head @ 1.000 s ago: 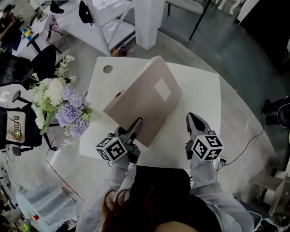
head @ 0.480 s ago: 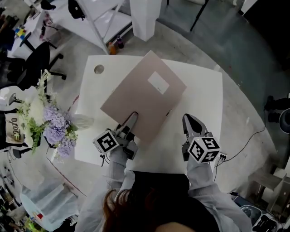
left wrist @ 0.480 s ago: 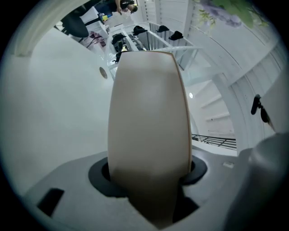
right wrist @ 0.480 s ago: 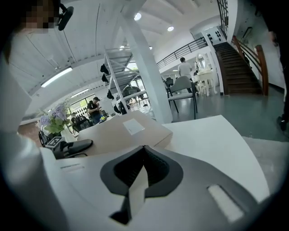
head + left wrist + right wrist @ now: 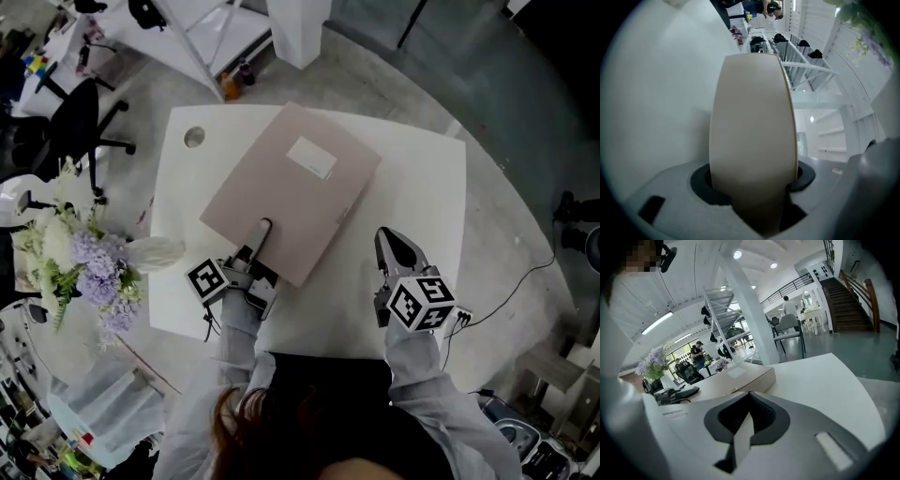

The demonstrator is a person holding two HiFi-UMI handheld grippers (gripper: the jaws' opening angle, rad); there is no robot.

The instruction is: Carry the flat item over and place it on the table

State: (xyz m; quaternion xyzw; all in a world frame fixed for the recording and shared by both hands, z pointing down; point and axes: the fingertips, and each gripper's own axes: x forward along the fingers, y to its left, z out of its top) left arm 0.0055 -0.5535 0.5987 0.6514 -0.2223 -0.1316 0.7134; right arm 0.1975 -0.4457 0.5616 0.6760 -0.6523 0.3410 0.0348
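The flat beige rectangular box [image 5: 291,192] with a white label has come down from its tilted carry. It now lies with its broad face on the white square bench [image 5: 412,187], set at an angle across the middle. The left gripper [image 5: 259,232] is still clamped on the box's near edge, which fills the gap between its jaws in the left gripper view. The right gripper [image 5: 394,246] hangs near the bench's right side, clear of the box, with its jaws together on nothing. The placing looks all but done. What seems left is for the left jaws to let go and draw back without dragging the box.
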